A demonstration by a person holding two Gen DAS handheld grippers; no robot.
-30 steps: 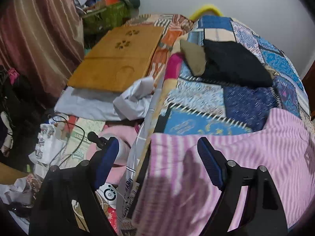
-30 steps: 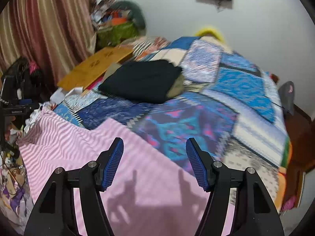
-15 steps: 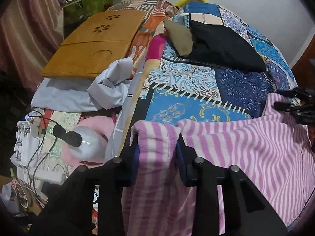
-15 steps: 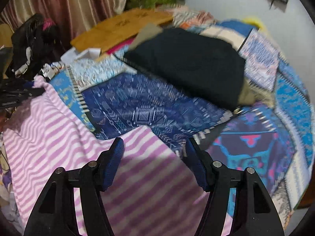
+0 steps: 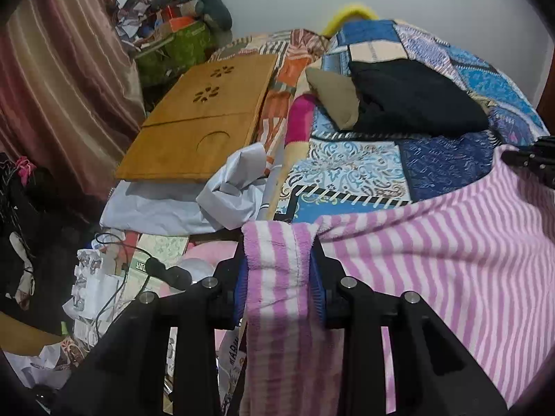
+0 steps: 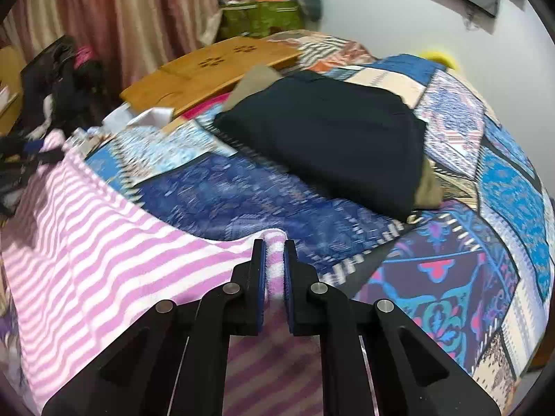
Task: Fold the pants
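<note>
The pink-and-white striped pants (image 5: pixel 433 256) lie on the near part of a patchwork bedspread (image 5: pixel 350 170). My left gripper (image 5: pixel 277 263) is shut on a bunched corner of the pants at the bed's left edge. My right gripper (image 6: pixel 275 260) is shut on the far edge of the same pants (image 6: pixel 104 215), pinching a fold of fabric. The right gripper's black frame (image 5: pixel 534 159) shows at the far right of the left wrist view; the left gripper (image 6: pixel 20 163) shows at the far left of the right wrist view.
A folded black garment (image 6: pixel 329 131) on a tan one (image 5: pixel 336 97) lies farther up the bed. A wooden lap tray (image 5: pixel 204 121), white cloth (image 5: pixel 236 187) and floor clutter with cables (image 5: pixel 114 277) are to the left. A striped curtain (image 5: pixel 62 69) hangs behind.
Both grippers were open above the pants a second ago. The left shut on the corner first, then the right moved forward to the far edge and shut on it.
</note>
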